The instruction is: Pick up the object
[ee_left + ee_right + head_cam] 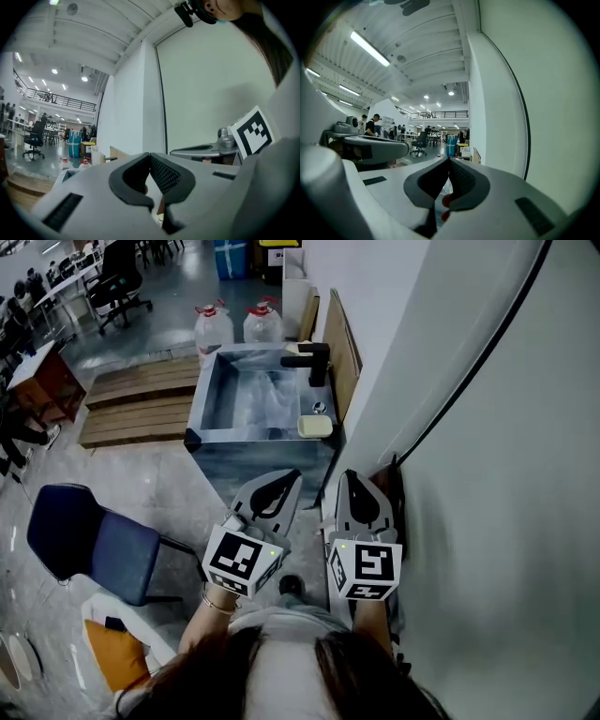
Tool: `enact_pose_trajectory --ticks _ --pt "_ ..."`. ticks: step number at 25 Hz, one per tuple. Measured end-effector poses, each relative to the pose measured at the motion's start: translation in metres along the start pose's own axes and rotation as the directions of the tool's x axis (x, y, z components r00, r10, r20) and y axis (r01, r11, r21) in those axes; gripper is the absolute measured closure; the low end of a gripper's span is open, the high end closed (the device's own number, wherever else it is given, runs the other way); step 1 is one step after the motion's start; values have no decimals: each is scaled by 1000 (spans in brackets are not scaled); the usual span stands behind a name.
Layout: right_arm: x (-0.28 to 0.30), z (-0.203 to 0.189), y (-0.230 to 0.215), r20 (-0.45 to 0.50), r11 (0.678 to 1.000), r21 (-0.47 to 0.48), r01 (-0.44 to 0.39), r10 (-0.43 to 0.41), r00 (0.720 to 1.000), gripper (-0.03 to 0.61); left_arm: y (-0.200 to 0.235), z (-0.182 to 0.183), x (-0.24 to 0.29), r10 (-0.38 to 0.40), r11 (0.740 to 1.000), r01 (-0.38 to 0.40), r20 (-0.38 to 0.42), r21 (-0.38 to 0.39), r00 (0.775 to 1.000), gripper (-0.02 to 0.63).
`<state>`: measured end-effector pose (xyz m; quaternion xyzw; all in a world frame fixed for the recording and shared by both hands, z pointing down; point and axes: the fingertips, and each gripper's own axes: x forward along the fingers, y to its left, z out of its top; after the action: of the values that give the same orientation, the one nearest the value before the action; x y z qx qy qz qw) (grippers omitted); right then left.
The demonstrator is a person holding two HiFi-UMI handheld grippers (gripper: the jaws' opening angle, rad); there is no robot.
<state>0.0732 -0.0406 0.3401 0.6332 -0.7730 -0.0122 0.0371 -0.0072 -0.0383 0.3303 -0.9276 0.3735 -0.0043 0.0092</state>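
In the head view both grippers are held side by side close to my body, pointing at a steel sink [251, 439] ahead. The left gripper [291, 476] is shut with its tips touching and nothing between them. The right gripper [350, 474] is likewise shut and empty, next to the white wall. A pale yellow sponge [315, 426] lies on the sink's right rim, well beyond both tips. A black faucet [309, 360] stands at the sink's far right corner. In the left gripper view the left gripper [150, 155] has its pads closed together, and in the right gripper view so does the right gripper [450, 160].
Two water bottles [214, 326] with red caps stand behind the sink. Wooden pallets [141, 399] lie left of it. A blue chair [89, 540] sits at my left. The white wall [487, 474] runs along the right. Office chairs and desks stand far back.
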Motion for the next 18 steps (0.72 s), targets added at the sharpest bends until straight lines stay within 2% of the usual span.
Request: enact_pose_trajectory --ticks 8,18 --pt "32 -8 -26 2 999 -37 -30 30 1000 554 10 -4 36 37 999 -37 -10 9 999 606" --pt "62 -22 -44 -16 998 -9 -58 58 998 553 21 -14 60 58 998 -58 -30 10 998 606"
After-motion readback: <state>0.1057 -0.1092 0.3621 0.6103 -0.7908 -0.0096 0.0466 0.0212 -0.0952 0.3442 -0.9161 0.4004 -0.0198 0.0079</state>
